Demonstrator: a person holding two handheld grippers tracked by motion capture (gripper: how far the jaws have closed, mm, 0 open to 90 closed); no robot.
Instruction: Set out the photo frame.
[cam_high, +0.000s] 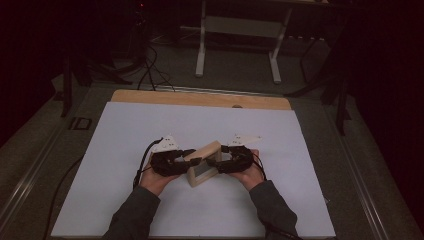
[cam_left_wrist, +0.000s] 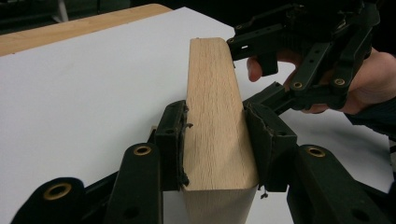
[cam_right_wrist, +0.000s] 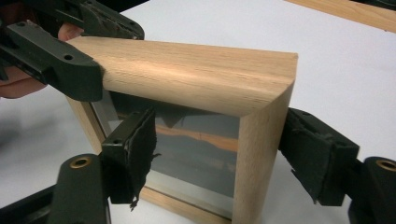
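No brand, label or readable writing showed on any item. The work surface was a white sheet (cam_high: 150, 145) laid over a wooden table (cam_high: 200, 98), whose bare board formed a strip along the sheet's far edge, above centre in the high view. The room beyond was dark: grey floor, a white desk frame (cam_high: 237, 35) at the upper centre, and loose black cables (cam_high: 150, 70) on the floor at the upper left. The wooden picture frame (cam_high: 204, 163) stood upright on the sheet at the centre of the high view, between the two hands, its glass pane (cam_right_wrist: 187, 149) reflecting the room. The left gripper (cam_high: 189, 158), just left of centre in the high view, was clamped on the picture frame; in the left gripper view both pads (cam_left_wrist: 175, 140) pressed flat against opposite faces of the light wood bar at the lower centre. The right gripper (cam_high: 216, 163), just right of centre in the high view, straddled the opposite upright bar of the picture frame; in the right gripper view one pad (cam_right_wrist: 135, 149) stood in front of the glass at the lower left with a gap to it, and the other pad sat at the bar's outer face at the lower right, so the grip was released.
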